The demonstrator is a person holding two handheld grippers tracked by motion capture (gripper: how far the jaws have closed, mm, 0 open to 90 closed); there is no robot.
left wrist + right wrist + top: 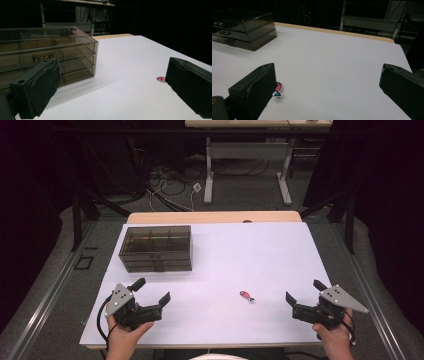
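Room: dark around the rig, cables on the floor and another desk behind; I work on a white surface (215,270) under the high camera.
Drawer box: a smoky clear drawer box (156,248) sits at the far left of the surface, all drawers pushed in as far as I can tell, brass pulls facing me.
Small item: a small red-and-blue fish-shaped piece (246,296) lies flat on the near half of the surface, right of centre, well apart from the box.
Left gripper: my left gripper (152,290) hovers near the front edge, in front of the box, jaws spread wide and grasping nothing.
Right gripper: my right gripper (304,291) hovers at the near right, jaws also released wide and empty; in its own view the fish-shaped piece (278,90) peeks out beside its left-hand jaw.
Step in hand: I judge this as the start, both tools poised, nothing touched yet.
Next move: likely the right gripper goes to the fish-shaped piece; it is thin and flat, so I would need to come down low and close squarely across it.
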